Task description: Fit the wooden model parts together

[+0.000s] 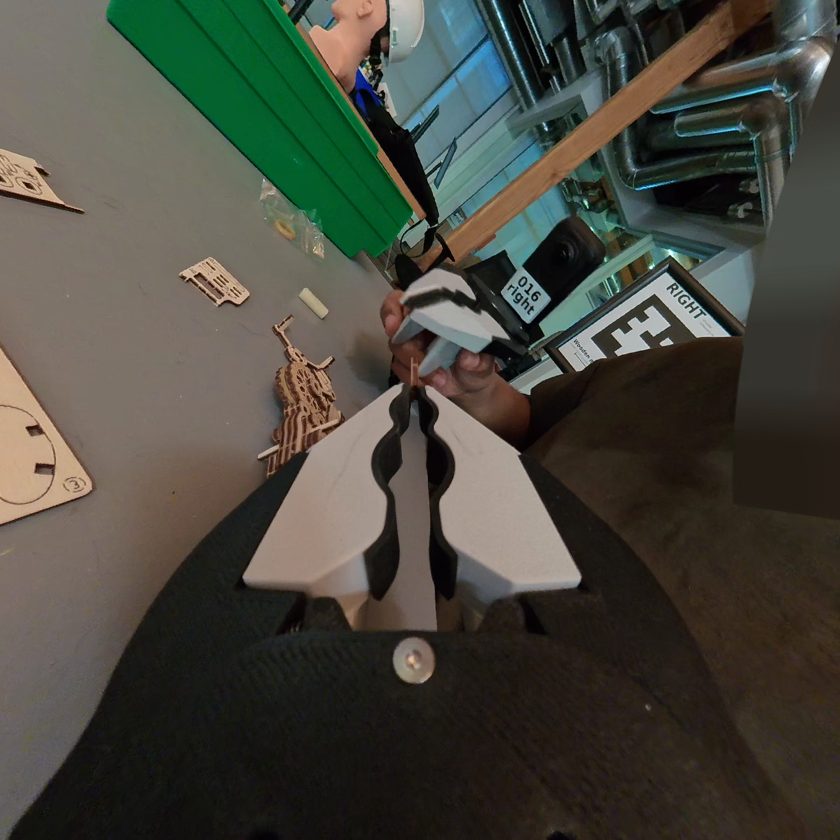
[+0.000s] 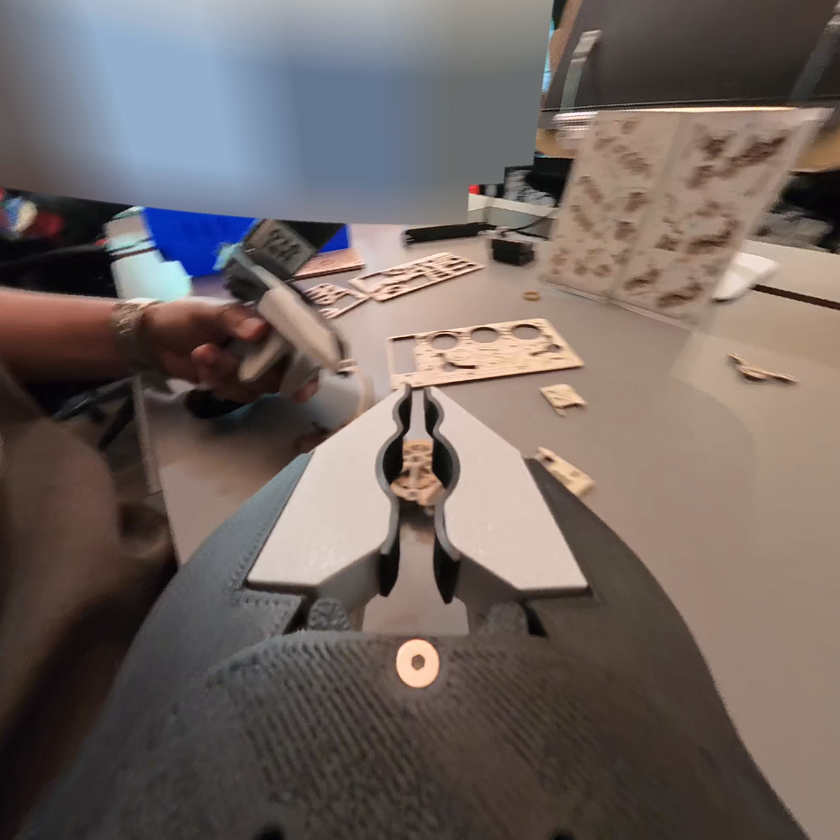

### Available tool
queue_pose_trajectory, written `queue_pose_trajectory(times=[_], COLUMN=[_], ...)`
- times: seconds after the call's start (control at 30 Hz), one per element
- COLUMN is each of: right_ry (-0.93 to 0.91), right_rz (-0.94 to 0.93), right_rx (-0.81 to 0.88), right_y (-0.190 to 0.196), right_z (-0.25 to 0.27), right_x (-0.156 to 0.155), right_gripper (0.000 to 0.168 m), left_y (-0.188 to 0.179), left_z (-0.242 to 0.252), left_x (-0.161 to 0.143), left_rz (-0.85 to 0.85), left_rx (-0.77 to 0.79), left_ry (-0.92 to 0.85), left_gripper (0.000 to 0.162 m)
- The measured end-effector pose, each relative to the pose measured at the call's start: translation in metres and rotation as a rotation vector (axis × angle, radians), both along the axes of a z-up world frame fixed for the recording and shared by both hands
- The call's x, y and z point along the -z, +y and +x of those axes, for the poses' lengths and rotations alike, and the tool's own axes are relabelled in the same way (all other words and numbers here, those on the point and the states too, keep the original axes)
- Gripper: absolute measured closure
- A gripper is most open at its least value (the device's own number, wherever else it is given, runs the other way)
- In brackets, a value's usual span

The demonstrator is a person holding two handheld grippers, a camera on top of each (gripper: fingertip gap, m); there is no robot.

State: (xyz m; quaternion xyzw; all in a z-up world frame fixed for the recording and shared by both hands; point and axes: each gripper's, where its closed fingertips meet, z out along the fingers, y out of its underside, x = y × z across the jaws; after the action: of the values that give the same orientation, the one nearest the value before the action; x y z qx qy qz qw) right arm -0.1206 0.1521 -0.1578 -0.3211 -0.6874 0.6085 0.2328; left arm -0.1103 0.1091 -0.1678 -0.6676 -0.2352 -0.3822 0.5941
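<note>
My left gripper [image 1: 412, 392] is shut on a thin wooden piece [image 1: 413, 370] that sticks out past its tips, held above the grey table [image 1: 136, 363]. A part-built brown wooden model [image 1: 304, 409] with gears lies on the table just left of the gripper. My right gripper [image 2: 417, 392] is shut on a pale wooden gear part [image 2: 416, 472] seated in the round hollow of its pads. The right gripper [image 1: 403, 301] and the hand holding it sit just beyond my left tips. The left gripper [image 2: 345, 363] shows blurred at the left of the right wrist view.
Punched wooden sheets [image 2: 482, 354] [image 1: 36, 459] and small loose parts [image 1: 213, 282] [image 2: 563, 397] lie about the table. A green bin [image 1: 272, 113], a clear bag [image 1: 291, 222] and a small white block [image 1: 313, 302] are at the far side. An upright printed sheet [image 2: 672, 204] stands at the back right. There is about 5 centimeters between the tips of the two grippers.
</note>
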Motion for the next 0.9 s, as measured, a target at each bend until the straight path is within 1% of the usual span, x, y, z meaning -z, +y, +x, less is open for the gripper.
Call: queue_pose_trajectory(times=[0.07,0.13,0.53,0.9], right_ry=[-0.004,-0.009,-0.119,-0.142], right_rz=[0.003,0.014,0.003,0.028], right_rx=[-0.06,-0.083,-0.119,-0.167], right_y=[-0.012,-0.017,-0.025,-0.032], right_z=[0.008,0.012,0.014,0.022], right_x=[0.001,0.002,0.013,0.017], right_gripper=[0.161,0.159,0.151,0.151], left_y=[0.0,-0.001,-0.001,-0.002], left_z=[-0.001,-0.002,-0.002,-0.007], left_x=[0.0,-0.001,-0.002,-0.003], left_rz=[0.004,0.008,0.018,0.027], left_rx=[-0.005,-0.007,-0.008,-0.03], left_ry=[-0.005,-0.012,-0.021,-0.034], left_gripper=[0.162,0.162,0.162,0.162])
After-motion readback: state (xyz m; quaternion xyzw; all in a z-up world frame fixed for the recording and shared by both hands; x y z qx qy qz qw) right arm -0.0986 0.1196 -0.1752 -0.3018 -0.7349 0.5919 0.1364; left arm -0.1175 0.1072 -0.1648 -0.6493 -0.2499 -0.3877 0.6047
